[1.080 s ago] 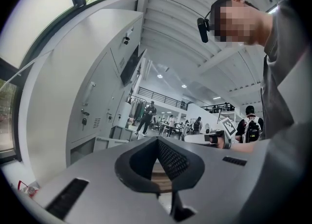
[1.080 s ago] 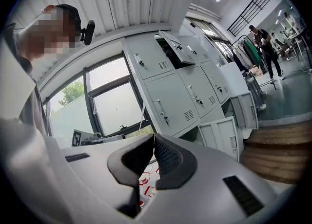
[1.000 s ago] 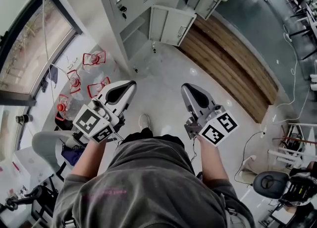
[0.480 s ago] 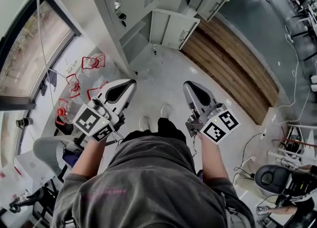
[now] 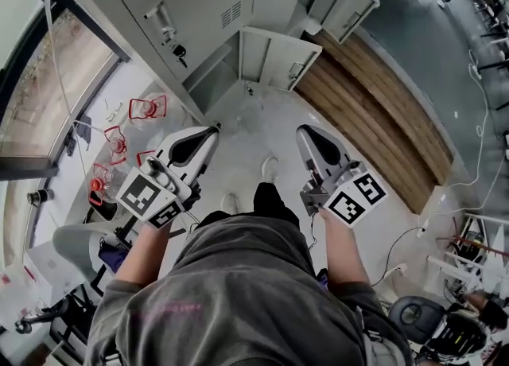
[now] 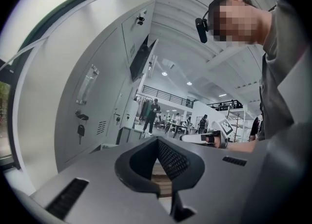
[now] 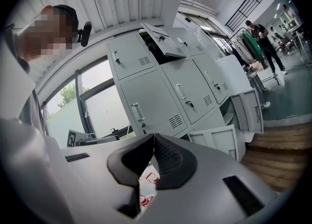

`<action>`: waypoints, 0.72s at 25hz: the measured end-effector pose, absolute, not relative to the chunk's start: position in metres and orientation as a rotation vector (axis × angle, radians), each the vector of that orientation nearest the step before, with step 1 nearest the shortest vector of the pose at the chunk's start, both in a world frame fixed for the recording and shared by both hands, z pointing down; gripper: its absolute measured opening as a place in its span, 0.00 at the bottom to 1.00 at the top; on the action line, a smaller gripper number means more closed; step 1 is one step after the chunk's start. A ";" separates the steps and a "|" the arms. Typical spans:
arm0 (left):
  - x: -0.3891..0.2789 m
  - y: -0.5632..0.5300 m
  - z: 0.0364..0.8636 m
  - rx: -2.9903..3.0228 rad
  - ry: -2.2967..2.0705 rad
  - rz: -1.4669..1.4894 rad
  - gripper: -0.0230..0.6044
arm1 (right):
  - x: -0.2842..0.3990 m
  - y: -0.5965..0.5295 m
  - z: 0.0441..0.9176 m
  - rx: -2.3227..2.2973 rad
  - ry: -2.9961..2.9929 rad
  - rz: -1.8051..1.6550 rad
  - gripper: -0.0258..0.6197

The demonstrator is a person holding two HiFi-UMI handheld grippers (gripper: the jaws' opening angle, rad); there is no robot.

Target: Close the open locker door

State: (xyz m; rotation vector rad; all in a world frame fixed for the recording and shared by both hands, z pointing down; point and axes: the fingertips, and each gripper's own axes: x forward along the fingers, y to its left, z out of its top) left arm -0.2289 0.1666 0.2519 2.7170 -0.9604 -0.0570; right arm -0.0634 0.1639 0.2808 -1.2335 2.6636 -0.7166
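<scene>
Head view shows the locker bank (image 5: 199, 6) nearer and larger than a second ago, and a shoe (image 5: 270, 169) is now planted ahead of the body toward it, so an approach on foot is judged to be under way rather than any contact. The open locker door (image 5: 274, 58), low in the bank's bottom row and taken to be the one meant, is seen swung out in front of the bank, with its compartment dark behind it. A second door (image 5: 347, 2) farther along the bank also stands open, and a third door, high in the bank, is seen ajar in the right gripper view. The left gripper (image 5: 211, 131) and the right gripper (image 5: 303, 130) are held side by side in front of the bank, well apart from the low door, and nothing is touched by either. In each gripper view the jaws are seen pressed together at their tips with nothing between them. The door itself is judged not yet reached: the remaining gap must be closed before its outer face can be pushed back toward the bank.
</scene>
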 end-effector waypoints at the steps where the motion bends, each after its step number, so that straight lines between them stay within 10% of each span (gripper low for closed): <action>1: -0.224 0.159 0.253 2.714 -0.967 -0.055 0.06 | -0.059 0.154 0.282 -1.227 2.669 -0.717 0.08; 18: -0.151 0.047 0.277 2.610 -1.087 0.011 0.06 | 0.016 0.018 0.316 -1.128 2.744 -0.837 0.08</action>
